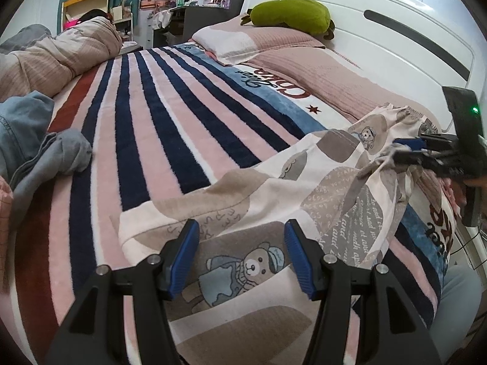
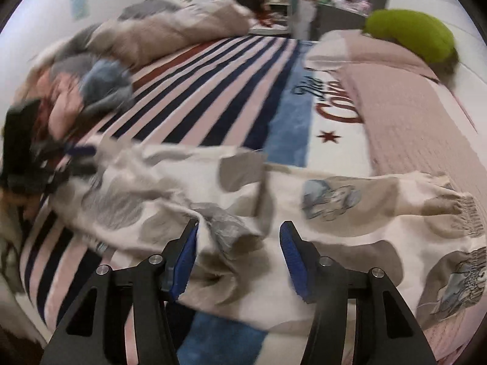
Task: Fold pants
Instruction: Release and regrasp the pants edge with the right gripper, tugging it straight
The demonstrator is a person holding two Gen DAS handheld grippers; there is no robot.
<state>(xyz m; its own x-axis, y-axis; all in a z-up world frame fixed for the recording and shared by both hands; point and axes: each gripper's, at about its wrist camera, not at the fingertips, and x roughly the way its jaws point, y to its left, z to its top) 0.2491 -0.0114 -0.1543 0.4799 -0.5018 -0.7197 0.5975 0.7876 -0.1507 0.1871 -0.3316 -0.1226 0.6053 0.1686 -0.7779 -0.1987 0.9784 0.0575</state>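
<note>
Seen from the left wrist first, the left hand-held gripper stands released, its blue pads apart over the near end of the pants, gripping nothing. The pants, cream with grey patches and teddy bears, lie on the striped blanket of the bed and run lengthwise up and to the right, toward the elastic waistband. There the right hand-held gripper hovers just over the cloth.

From the right wrist, blurred, the right hand-held gripper is also released, its pads spread over a rumpled ridge of the pants without pinching it. The garment stretches left to right across this view, with the left hand-held gripper at its far left end.

Nearby lie a heap of clothes, pillows and a green plush toy, all well apart; nothing blocks the fold.
</note>
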